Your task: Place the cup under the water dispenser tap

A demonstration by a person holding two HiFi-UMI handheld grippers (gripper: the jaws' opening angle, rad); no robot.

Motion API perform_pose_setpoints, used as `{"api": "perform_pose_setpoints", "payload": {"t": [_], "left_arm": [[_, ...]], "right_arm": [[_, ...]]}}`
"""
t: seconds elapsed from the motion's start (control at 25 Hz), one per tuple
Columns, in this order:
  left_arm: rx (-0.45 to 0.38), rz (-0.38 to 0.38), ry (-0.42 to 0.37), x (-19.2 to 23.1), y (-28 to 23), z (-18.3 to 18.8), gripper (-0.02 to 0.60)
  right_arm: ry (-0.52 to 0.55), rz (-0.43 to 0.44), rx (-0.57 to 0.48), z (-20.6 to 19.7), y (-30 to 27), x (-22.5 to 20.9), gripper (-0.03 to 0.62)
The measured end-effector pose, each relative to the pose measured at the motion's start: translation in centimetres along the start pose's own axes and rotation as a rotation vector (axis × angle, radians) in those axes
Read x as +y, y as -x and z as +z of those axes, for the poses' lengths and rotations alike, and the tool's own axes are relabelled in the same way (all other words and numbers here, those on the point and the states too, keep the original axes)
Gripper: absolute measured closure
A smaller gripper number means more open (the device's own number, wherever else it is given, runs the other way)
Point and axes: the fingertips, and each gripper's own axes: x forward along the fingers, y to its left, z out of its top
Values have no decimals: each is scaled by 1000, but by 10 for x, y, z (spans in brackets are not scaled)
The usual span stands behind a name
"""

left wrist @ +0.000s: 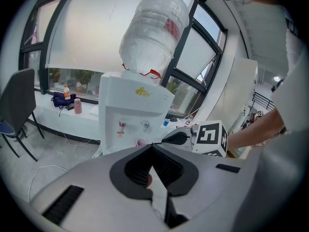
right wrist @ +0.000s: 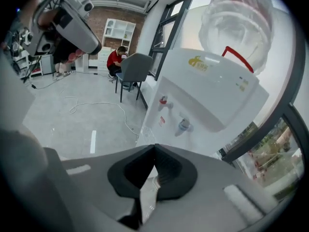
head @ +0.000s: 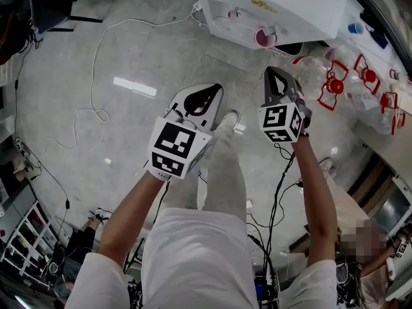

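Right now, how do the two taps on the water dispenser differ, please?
One is the red tap, the other the blue tap. A label sits below the red tap, none below the blue tap. The pink cup seems to stand under the blue tap, not the red tap. Both jut from the white dispenser.

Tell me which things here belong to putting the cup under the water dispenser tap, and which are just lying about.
Part of the job: water dispenser; pink cup, on its tray below the taps; left hand-held gripper and right hand-held gripper, both shut and empty.

Just lying about: clear water bottles; white floor cable; chair.
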Motion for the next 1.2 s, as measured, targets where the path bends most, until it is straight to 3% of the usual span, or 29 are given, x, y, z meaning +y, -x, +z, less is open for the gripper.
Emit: {"api": "perform_pose_setpoints", "payload": {"t": [0.44,0.92,1.2], "left_arm": [[-50,22,2,-18,51,38,579],[-111,27,-13,-39,101,71,580],[-139,-7,-25,-61,127,89,578]], "right_arm": [[-172,-53,-93,48,78,-13,583],[-281,-96,-213,111,170,-22,583],[-317,-146,-245,129,218,-29,583]]}}
